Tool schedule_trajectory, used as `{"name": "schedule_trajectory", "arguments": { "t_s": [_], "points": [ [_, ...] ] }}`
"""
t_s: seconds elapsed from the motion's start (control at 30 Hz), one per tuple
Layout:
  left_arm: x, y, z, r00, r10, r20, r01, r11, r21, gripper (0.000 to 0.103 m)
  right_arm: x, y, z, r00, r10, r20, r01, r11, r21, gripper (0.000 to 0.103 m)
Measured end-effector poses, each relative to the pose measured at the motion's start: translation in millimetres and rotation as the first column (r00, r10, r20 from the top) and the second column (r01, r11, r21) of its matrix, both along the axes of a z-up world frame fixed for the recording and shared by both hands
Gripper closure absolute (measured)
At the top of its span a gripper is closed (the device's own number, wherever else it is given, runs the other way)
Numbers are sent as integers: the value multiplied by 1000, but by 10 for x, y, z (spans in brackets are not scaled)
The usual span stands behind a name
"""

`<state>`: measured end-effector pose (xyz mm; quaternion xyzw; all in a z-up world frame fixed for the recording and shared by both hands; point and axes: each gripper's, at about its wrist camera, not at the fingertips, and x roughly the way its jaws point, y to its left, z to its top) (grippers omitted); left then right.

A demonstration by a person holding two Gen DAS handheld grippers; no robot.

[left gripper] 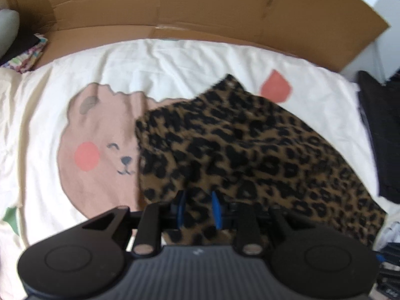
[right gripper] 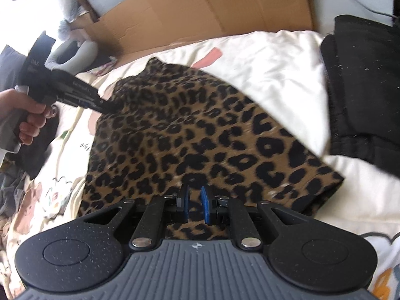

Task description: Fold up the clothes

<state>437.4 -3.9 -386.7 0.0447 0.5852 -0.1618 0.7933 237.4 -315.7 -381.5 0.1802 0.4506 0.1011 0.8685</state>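
Beside leopard garment, hand, right view only

The leopard-print garment is blurred; its near edge is hidden behind each gripper body, and the black clothing runs off the right edge.

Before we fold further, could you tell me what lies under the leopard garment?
Under the leopard garment is the white sheet with a pink bear print; the garment covers the bear's right side, so whatever else lies beneath cannot be seen.
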Motion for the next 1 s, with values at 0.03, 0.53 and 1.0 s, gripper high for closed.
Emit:
{"name": "schedule_trajectory", "arguments": {
  "t_s": [0.03,0.53,1.0],
  "points": [
    [-28,1,-8,1000,-14,0,14,1000,-8,79,-14,28,-5,1000,10,-2,-10,1000,3,87],
    [14,215,-317,996,84,38,-86,995,45,78,-256,122,-158,993,63,-100,-67,997,-33,87],
    [-758,537,186,1000,4,-5,-5,998,-66,73,-397,330,60,994,92,-58,-92,996,2,88]
  ]
}}
